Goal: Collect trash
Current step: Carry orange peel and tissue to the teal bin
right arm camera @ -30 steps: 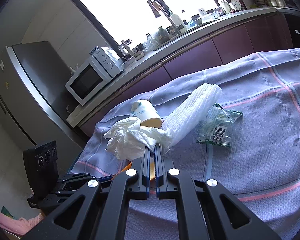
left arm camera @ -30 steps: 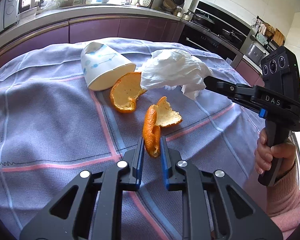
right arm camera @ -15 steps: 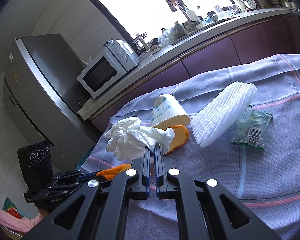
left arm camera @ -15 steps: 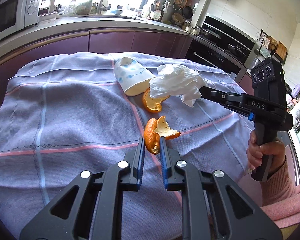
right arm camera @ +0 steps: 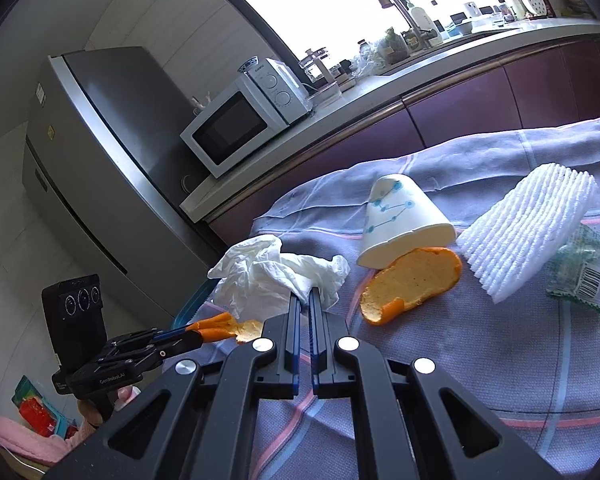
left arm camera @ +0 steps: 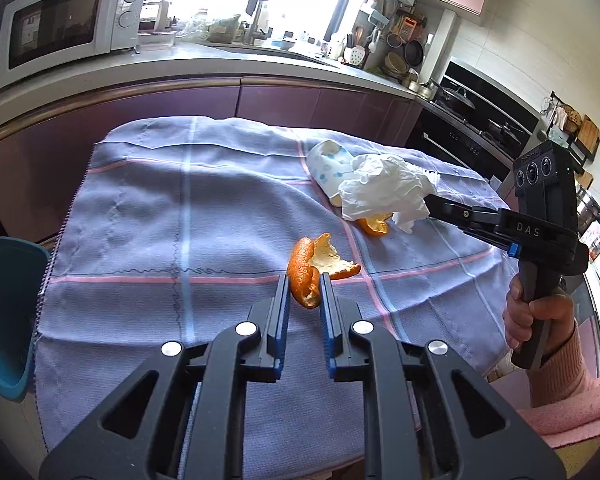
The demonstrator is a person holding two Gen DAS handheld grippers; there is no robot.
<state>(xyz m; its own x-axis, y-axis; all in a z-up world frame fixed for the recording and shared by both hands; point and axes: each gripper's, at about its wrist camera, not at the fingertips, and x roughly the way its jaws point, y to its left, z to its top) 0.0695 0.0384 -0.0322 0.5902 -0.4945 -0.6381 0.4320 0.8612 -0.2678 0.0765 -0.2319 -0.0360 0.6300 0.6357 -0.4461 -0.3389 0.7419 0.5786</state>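
Since a second ago both grippers have drawn back from the table: the left gripper [left arm camera: 304, 285] still clamps an orange peel [left arm camera: 316, 268] at lower centre, and the right gripper [right arm camera: 305, 300] still pinches the crumpled tissue [right arm camera: 276, 276], now clear of the paper cup [right arm camera: 400, 220]. Only the left view shows the teal bin [left arm camera: 8, 304] at the left edge; only the right view shows the second peel [right arm camera: 412, 280] whole, the white foam sleeve [right arm camera: 528, 232] and the wrapper [right arm camera: 580, 276].

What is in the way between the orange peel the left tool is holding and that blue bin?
Nothing I can see. The left tool holds the orange peel above bare tablecloth, and the blue bin sits off the cloth's left edge.
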